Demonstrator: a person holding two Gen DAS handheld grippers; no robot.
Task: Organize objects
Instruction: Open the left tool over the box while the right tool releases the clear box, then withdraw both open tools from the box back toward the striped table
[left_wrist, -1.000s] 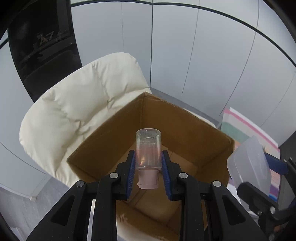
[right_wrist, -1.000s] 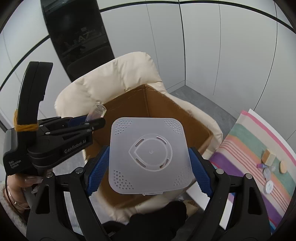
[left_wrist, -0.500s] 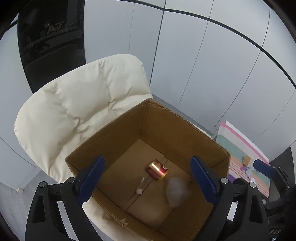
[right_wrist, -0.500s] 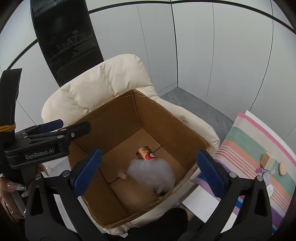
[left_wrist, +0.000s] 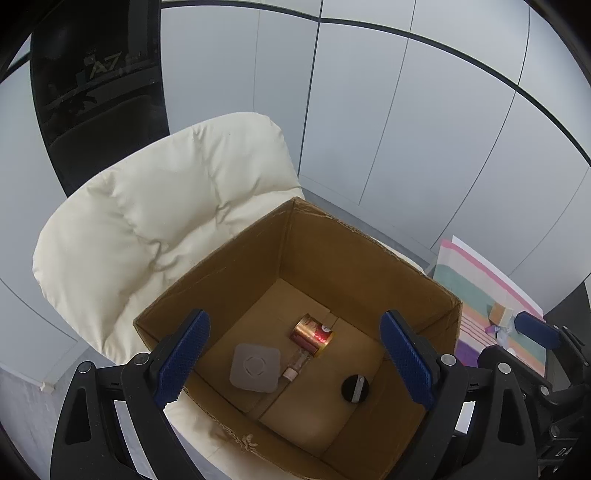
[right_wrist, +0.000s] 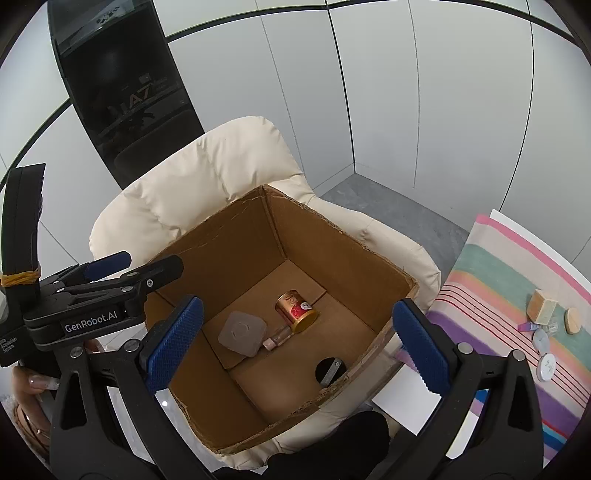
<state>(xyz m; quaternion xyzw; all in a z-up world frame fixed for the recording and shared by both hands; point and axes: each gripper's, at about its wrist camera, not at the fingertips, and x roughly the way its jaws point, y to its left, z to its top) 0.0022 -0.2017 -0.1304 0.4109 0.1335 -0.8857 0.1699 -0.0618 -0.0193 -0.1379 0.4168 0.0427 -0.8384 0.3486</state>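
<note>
An open cardboard box stands on a cream padded chair. On its floor lie a gold and red can, a square translucent lid, a small clear bottle with a pink cap and a black round disc. My left gripper hangs open above the box with nothing between its blue pads. My right gripper is open above the box too, holding nothing. In the right wrist view the left gripper shows at the left.
A striped cloth on a white table lies right of the chair, with a wooden block and several small discs on it. A black panel stands behind the chair. A person's hand holds the left gripper.
Both grippers opened. The clear bottle fell from the left one and the square lid from the right one; both now lie on the box floor.
</note>
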